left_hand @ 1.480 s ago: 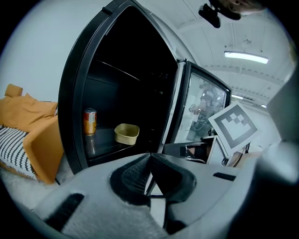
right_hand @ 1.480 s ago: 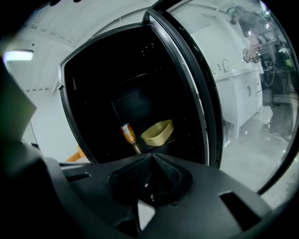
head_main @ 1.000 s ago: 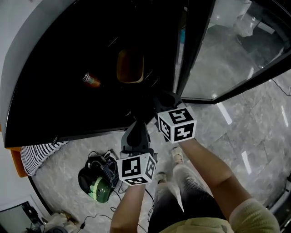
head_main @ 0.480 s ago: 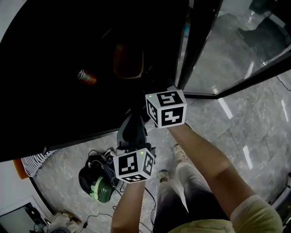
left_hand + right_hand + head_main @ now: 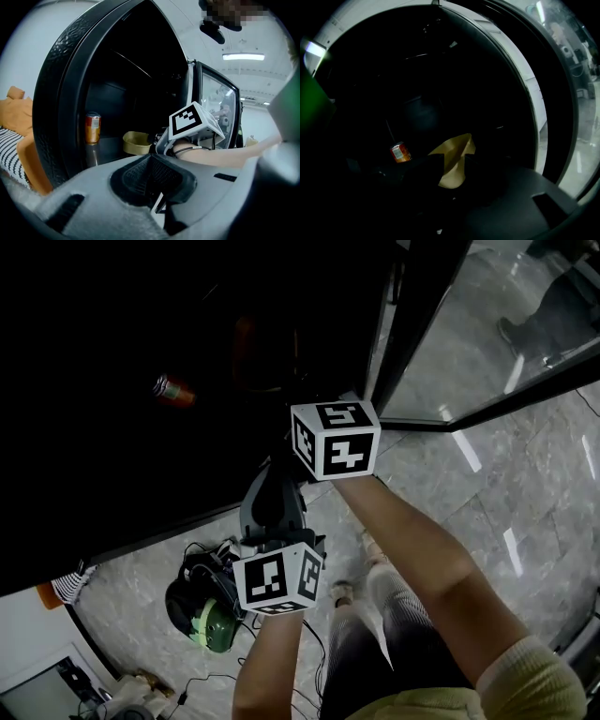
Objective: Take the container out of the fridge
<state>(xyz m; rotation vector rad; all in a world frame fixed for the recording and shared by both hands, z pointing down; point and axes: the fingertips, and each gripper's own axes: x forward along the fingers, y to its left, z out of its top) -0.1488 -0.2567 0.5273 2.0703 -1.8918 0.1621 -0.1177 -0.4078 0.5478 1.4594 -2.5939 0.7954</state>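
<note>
One tan container (image 5: 452, 161) near can (image 5: 399, 152), inside fridge (image 5: 58, 89)

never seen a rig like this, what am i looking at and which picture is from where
No robot: a person holds a two-jaw gripper in each hand; the marker cubes belong to them. The head view comes from a camera on the person's head, looking down. The other two cameras ride on the grippers and look along their jaws. Ahead is an open fridge, dark inside, with a tan container and a can on a shelf. The right gripper reaches in, jaws opening, the container showing in the gap between them, not gripped. The left gripper hangs outside, jaws together, empty.
</note>
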